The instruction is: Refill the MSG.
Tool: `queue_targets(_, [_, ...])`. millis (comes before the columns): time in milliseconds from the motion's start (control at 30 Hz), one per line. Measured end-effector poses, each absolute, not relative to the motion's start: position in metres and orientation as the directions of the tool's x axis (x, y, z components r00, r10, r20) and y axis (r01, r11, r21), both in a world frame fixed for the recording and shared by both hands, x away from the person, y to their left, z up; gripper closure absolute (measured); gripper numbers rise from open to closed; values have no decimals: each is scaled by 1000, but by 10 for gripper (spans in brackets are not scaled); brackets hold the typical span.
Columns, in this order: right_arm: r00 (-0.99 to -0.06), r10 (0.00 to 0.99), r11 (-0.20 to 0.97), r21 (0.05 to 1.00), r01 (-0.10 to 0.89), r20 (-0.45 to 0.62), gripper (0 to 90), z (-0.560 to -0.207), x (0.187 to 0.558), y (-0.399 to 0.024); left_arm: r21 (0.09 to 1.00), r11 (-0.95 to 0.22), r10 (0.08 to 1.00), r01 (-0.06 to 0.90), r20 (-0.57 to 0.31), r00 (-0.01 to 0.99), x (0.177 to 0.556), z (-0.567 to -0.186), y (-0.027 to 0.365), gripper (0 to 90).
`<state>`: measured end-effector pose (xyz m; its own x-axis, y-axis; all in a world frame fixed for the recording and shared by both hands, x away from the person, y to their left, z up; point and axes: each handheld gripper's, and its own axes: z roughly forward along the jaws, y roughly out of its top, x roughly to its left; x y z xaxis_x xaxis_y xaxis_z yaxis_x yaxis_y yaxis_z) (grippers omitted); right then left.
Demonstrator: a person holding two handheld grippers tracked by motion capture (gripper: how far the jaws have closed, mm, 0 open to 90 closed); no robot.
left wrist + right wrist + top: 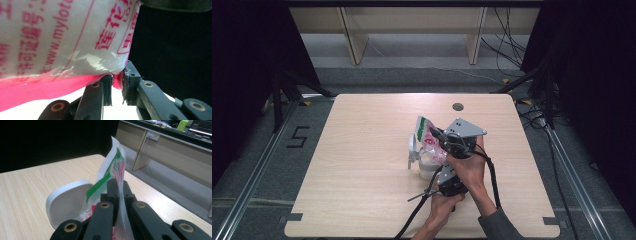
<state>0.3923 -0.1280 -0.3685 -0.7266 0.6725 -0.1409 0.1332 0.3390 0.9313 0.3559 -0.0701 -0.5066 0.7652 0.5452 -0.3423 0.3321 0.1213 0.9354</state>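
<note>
Nearest the table's front edge, the left gripper (439,181) has its jaws clamped on the pink bottom seam of the bag (428,135); in the left gripper view the two pads pinch that pink strip (117,81) with the printed white film bulging above them. Just beyond it, the right gripper (443,142) bites the same bag higher up, its jaws pressed together on the thin film (120,187), with the green-striped top edge standing up past the tips. So the bag is held between both grippers, lifted and tilted over the white container (428,162) near the middle of the table (362,165). The container's flip lid (67,200) stands open, an empty white shell beside the bag. As I read it, the grasping and the opening of the lid are done; the pour or squeeze into the container looks to be the step in hand. Whether any contents have gone in, I cannot tell. Emptying the bag, letting go and shutting the lid seem left.
</note>
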Motion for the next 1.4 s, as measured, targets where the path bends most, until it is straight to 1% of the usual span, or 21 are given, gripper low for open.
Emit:
queue_targets(100, [-710, 683, 349, 931, 111, -172, 900, -369, 394, -129, 942, 96, 543, 322, -320, 776, 358, -508, -69, 796])
queue_targets(167, [-724, 674, 344, 930, 132, -147, 900, -369, 394, -130, 940, 108, 540, 323, -328, 775, 357, -508, -70, 796])
queue_targets(200, [-723, 672, 350, 930, 115, -164, 900, -369, 395, -130, 941, 104, 540, 321, -325, 776, 357, -508, -70, 796])
queue_targets(233, [-718, 678, 351, 928, 127, -158, 900, -369, 394, -130, 941, 106, 541, 321, -325, 776, 357, -508, -70, 796])
queue_targets(333, [-712, 678, 357, 929, 103, -182, 900, -368, 395, -131, 942, 106, 540, 319, -324, 777, 357, -508, -70, 796])
queue_targets(367, [-712, 681, 350, 930, 111, -172, 900, -369, 394, -130, 942, 107, 540, 319, -325, 776, 357, -508, -70, 796])
queue_targets(433, [-712, 682, 349, 930, 115, -167, 900, -369, 394, -131, 956, 4, 538, 292, -249, 806, 359, -508, -64, 797])
queue_targets(533, [-713, 682, 348, 930, 120, -163, 900, -368, 395, -132, 956, 8, 539, 292, -250, 804, 359, -509, -64, 796])
queue_targets(567, [-716, 680, 349, 928, 128, -157, 900, -368, 394, -132, 951, 52, 541, 304, -283, 792, 359, -509, -67, 796])
queue_targets(600, [-712, 684, 345, 931, 121, -161, 900, -368, 394, -131, 951, 52, 542, 304, -282, 792, 358, -509, -66, 796])
queue_targets(633, [-709, 686, 342, 932, 118, -162, 900, -369, 395, -131, 956, 5, 543, 293, -249, 802, 359, -509, -63, 796])
queue_targets(667, [-710, 685, 342, 932, 120, -161, 900, -369, 394, -131, 952, 45, 541, 304, -279, 794, 358, -509, -66, 796])
queue_targets(700, [-711, 685, 341, 932, 120, -159, 900, -369, 394, -131, 948, 29, 562, 316, -276, 779, 357, -508, -65, 796])
queue_targets(733, [-710, 682, 348, 931, 108, -172, 900, -368, 395, -131, 949, 39, 556, 313, -281, 782, 357, -508, -66, 796])
queue_targets(767, [-713, 682, 344, 932, 117, -163, 900, -369, 394, -130, 954, -7, 553, 300, -246, 796, 359, -509, -62, 797])
queue_targets(900, [-706, 685, 350, 931, 105, -178, 900, -368, 395, -131, 954, -6, 551, 299, -246, 797, 359, -509, -62, 796])
queue_targets(1000, [-713, 681, 346, 931, 115, -165, 900, -369, 395, -130, 954, -8, 553, 299, -244, 796, 359, -509, -62, 796])
queue_targets(1033, [-714, 681, 345, 931, 116, -164, 900, -369, 394, -130, 950, 37, 556, 309, -277, 784, 358, -509, -65, 796])
queue_targets(1300, [-725, 672, 345, 930, 127, -150, 900, -369, 393, -130, 950, 40, 557, 309, -278, 782, 359, -509, -65, 796])
queue_targets(1367, [-719, 674, 352, 930, 108, -171, 900, -369, 394, -129, 948, 34, 567, 317, -280, 775, 359, -509, -65, 796])
queue_targets(1400, [-728, 668, 354, 926, 130, -153, 900, -370, 393, -128, 942, 83, 556, 325, -314, 769, 358, -510, -67, 796])
